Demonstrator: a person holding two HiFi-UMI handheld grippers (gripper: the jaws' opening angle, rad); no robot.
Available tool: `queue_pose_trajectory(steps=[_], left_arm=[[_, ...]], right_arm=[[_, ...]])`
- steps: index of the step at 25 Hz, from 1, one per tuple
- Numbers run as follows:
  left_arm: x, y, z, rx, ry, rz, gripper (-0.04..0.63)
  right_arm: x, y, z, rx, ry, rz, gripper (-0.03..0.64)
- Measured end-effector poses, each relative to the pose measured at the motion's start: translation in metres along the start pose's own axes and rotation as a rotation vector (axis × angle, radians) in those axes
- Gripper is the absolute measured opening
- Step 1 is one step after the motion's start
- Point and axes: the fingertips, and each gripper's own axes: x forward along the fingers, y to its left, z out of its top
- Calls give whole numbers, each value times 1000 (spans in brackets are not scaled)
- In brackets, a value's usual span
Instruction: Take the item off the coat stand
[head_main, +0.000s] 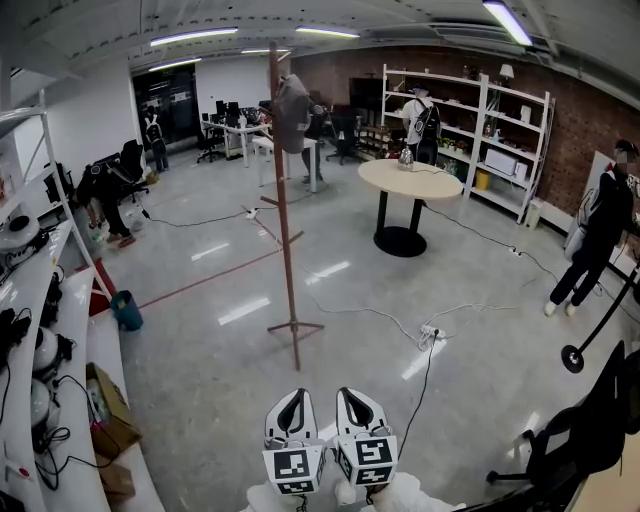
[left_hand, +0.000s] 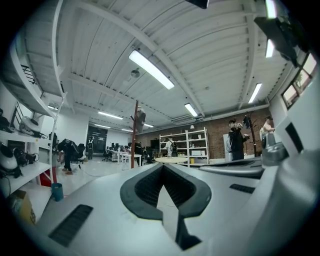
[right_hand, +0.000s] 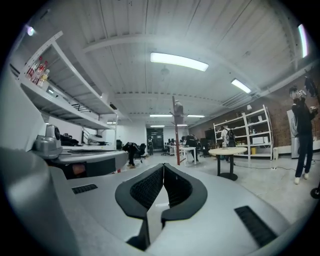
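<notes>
The tall coat stand (head_main: 287, 230) is well ahead; a grey item (head_main: 292, 112) hangs near its top. It is probably soft and light, best pinched near its upper edge. The left gripper (head_main: 293, 396) and the right gripper (head_main: 355, 394) are both closed and empty.

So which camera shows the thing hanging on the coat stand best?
The head view. There the grey item hangs clear near the top of the coat stand, with the whole pole in sight. Both gripper views show it only as a tiny dark shape far off.
</notes>
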Motion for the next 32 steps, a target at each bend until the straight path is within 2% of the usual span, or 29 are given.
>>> queue_pose_trajectory(steps=[13, 23, 32], left_arm=[[64, -8, -7, -17, 13, 28, -2], [104, -19, -11, 2, 15, 35, -2], [123, -10, -15, 16, 17, 44, -2]], right_arm=[[46, -38, 4, -27, 16, 47, 9], [73, -77, 4, -30, 17, 39, 9], [98, -80, 0, -31, 31, 68, 9]])
